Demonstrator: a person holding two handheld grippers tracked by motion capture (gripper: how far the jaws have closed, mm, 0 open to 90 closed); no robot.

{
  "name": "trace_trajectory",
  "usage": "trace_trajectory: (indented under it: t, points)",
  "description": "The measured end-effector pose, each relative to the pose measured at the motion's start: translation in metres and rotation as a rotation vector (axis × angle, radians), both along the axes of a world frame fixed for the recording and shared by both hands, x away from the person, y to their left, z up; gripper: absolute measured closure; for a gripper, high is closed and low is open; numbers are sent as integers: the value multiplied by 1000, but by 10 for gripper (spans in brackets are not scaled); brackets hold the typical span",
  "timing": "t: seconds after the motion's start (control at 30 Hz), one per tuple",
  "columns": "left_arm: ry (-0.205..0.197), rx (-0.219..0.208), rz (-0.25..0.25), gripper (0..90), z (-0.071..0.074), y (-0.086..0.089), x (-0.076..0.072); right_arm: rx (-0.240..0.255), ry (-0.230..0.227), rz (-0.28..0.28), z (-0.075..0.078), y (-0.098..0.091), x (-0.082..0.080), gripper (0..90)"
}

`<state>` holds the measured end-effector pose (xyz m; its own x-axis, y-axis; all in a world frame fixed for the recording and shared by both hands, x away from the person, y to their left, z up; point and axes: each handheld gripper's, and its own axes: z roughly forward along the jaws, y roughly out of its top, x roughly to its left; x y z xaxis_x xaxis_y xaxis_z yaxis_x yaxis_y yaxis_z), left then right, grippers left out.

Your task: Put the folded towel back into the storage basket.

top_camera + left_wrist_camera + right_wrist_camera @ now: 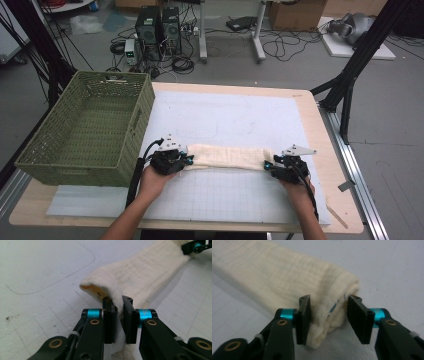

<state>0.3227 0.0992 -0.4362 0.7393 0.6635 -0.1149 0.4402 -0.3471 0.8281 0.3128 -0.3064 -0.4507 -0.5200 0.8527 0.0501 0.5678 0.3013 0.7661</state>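
A cream cloth (227,156), rolled into a long band, lies across the white grid mat (225,115) in the high view. My left gripper (190,161) holds its left end. In the left gripper view the gripper (120,303) has both pads pinched on a fold of the cloth (150,272). My right gripper (267,165) is at the right end. In the right gripper view the gripper (328,302) straddles the folded end of the cloth (274,277); one pad touches it, and a gap shows beside the other pad.
A green woven basket (135,130) stands on the table's left side, close to my left hand. The wooden table edge (330,150) runs along the right. Computers and cables lie on the floor beyond the table.
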Motion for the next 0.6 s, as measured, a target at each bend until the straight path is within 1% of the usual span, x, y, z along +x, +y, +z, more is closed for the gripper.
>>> trace_trajectory:
  t: [0.03, 0.1, 0.13, 0.2, 0.27, 0.3, 0.4, 0.43, 0.5, 0.57, 0.6]
  points:
    - [-4, 7, -2, 809, -3, 2, -3, 25, 16, 6, 0, -2, 1, 629]
    - [-2, 13, -7, 810, -4, 2, -5, 40, 29, 13, 0, -1, 1, 710]
    - [-3, 16, -11, 811, -5, 3, -5, 56, 39, 24, 0, -1, 1, 748]
    - [-6, 16, -12, 813, -5, 3, -6, 69, 55, 21, 0, -1, 1, 778]
    - [-12, 14, -15, 816, -5, 3, -7, 85, 63, 18, 0, -1, 2, 787]
    - [-17, 14, -15, 818, -5, 3, -8, 84, 63, 19, 0, -1, 1, 790]
    - [-27, 0, -17, 820, -3, 5, -11, 65, 34, 32, 1, -1, 0, 793]
    - [-32, -11, -20, 820, -2, 6, -13, 71, 24, 39, 2, -2, -1, 793]
    - [-44, -17, -26, 820, 2, 8, -15, 84, -16, 71, 4, -4, -2, 793]
    - [-56, -43, -33, 820, 5, 11, -19, 103, -51, 104, 7, -7, -4, 793]
    - [-56, -43, -33, 819, 5, 11, -19, 103, -51, 104, 7, -7, -4, 793]
